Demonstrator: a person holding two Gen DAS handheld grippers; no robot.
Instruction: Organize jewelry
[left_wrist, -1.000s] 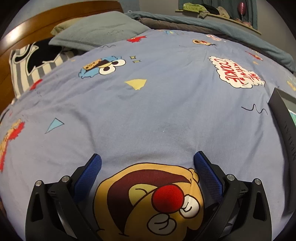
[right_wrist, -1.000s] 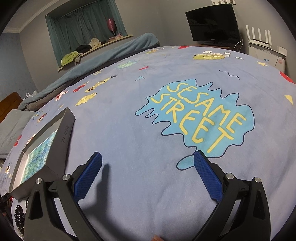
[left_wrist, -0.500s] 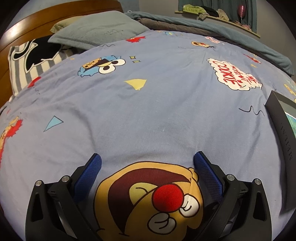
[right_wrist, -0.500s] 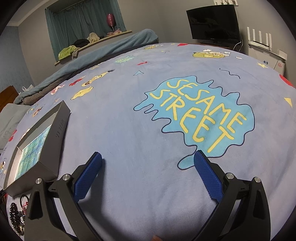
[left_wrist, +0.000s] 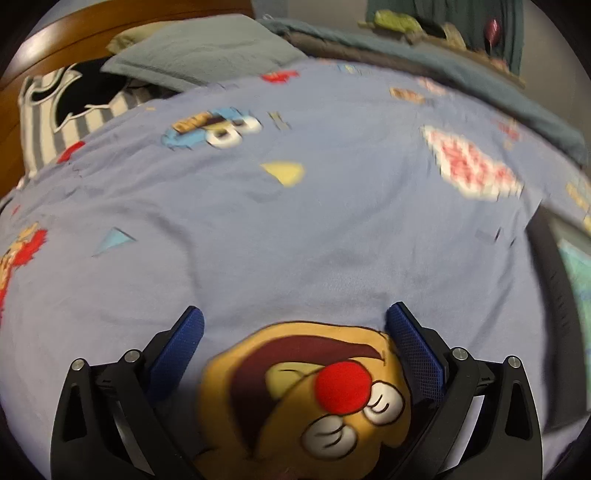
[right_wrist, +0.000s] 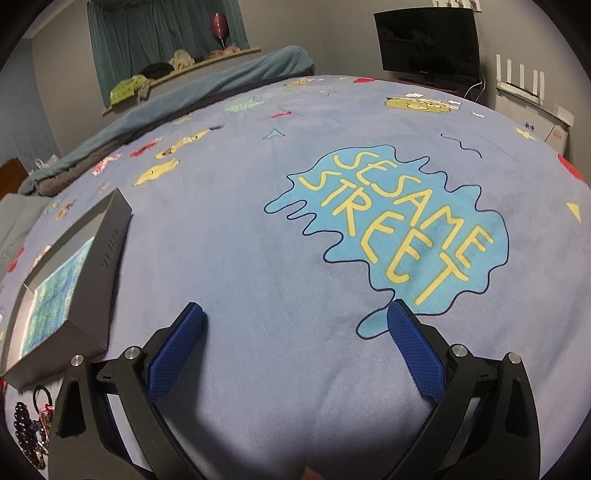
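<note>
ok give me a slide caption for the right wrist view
Open right gripper above a Sesame Street bedspread, grey box and dark beaded jewelry off to its left.

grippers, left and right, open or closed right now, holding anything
left gripper: open, holding nothing, over the printed bedspread.
right gripper: open, holding nothing, gray box off to its left.

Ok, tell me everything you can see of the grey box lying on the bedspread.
The grey box is a shallow, open rectangular tray that looks like cardboard, with small lettering, too small to read, on its long outer wall. Its floor is lined with a mottled blue-green insert, and nothing is visible inside. It lies flat on the blue Sesame Street bedspread, left of the right gripper, untouched. A pile of dark beaded jewelry lies just past its near corner. The left wrist view shows only its blurred edge.
</note>
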